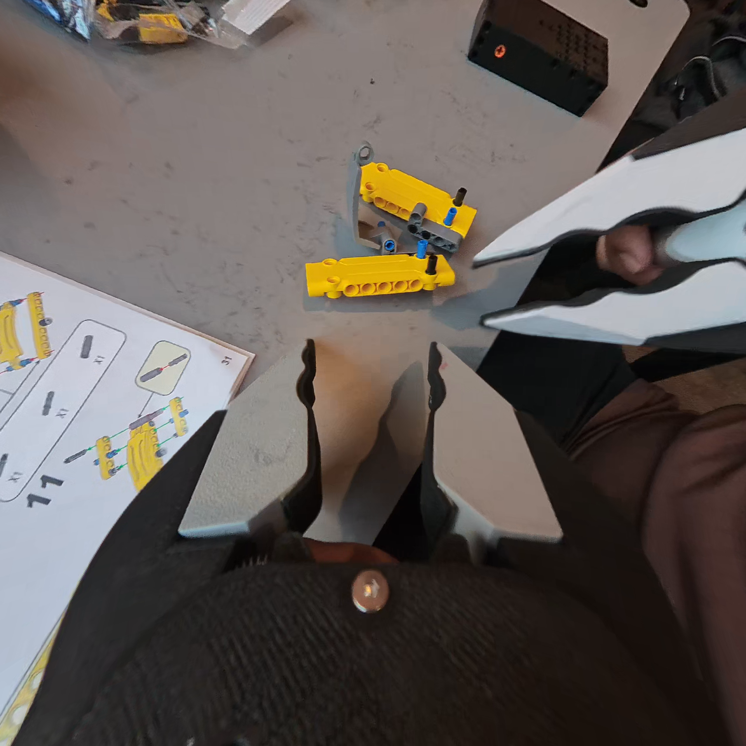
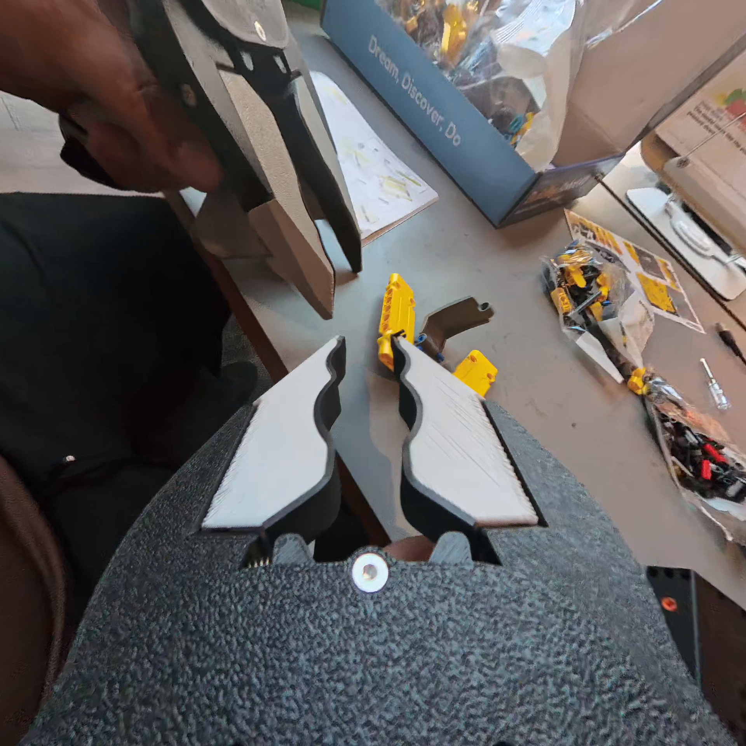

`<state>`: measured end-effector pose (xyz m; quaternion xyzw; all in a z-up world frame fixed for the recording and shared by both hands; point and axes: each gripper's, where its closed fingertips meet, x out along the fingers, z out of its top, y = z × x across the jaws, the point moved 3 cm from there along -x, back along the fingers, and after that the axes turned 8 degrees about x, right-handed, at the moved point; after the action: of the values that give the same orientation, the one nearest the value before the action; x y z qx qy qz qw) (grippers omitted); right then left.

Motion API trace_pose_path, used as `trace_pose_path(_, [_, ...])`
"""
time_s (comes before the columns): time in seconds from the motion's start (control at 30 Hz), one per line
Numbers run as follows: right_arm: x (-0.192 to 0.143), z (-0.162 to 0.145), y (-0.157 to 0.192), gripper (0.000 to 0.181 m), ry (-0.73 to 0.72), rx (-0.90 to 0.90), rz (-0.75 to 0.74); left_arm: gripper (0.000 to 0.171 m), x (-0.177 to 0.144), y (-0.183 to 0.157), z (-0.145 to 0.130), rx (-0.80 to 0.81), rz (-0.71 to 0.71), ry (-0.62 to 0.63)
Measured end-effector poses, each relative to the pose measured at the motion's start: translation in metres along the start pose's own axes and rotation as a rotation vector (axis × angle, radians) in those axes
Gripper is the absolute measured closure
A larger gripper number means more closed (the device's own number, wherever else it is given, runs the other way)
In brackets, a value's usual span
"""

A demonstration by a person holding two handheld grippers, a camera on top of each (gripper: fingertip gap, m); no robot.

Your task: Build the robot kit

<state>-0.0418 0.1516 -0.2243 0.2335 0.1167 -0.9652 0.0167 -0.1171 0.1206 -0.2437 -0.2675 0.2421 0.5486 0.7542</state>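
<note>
— Where are your claws right now?

— My left gripper [image 1: 369, 349] sits low in the middle of its frame, fingers spread wide with nothing between them, only bare grey table [image 1: 202, 161]. My right gripper [image 2: 368, 343] is spread too and empty; the tip of its right-hand finger lies against the near end of a yellow panel [image 2: 397, 313], though I cannot tell if it truly touches.

— What lies just ahead of them?

— A small brick assembly [image 1: 397, 226], centre of the left wrist view: two yellow panels, one nearer [image 1: 379, 276] and one farther [image 1: 415, 198], joined by grey beams, with blue and black pins [image 1: 431, 264] standing up. A curved grey piece [image 1: 357, 193] runs along its left side. My right gripper [image 1: 478, 292] comes in from the right edge of that frame, tips just beside the nearer panel.

— And farther out?

— An open instruction booklet [image 1: 101, 403] at lower left, a black box [image 1: 541, 60] at upper right, bagged parts [image 1: 141, 20] at the top left. In the right wrist view, a blue carton [image 2: 436, 121] fills the top, clear bags of parts [image 2: 597, 298] lie at right, and my left hand [image 2: 133, 121] grips its tool at upper left.
</note>
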Motion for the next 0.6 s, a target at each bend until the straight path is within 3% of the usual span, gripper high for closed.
trace_pose_path(0.2, [-0.017,-0.008,-0.046,0.154,0.027,-0.016,-0.027,0.112,-0.013,0.005,0.008,0.045,0.013,-0.048])
trace_pose_path(0.33, [-0.020,-0.021,-0.058,0.147,0.062,0.029,0.038,0.097,-0.013,-0.002,0.018,-0.096,-0.097,-0.114])
trace_pose_path(0.5, [-0.009,-0.033,-0.059,0.145,0.097,0.013,0.068,0.072,0.003,0.003,0.013,-0.039,0.052,-0.053])
trace_pose_path(0.6, [-0.008,-0.035,-0.056,0.142,0.100,0.007,0.092,0.067,0.009,-0.005,0.018,0.015,0.092,-0.055])
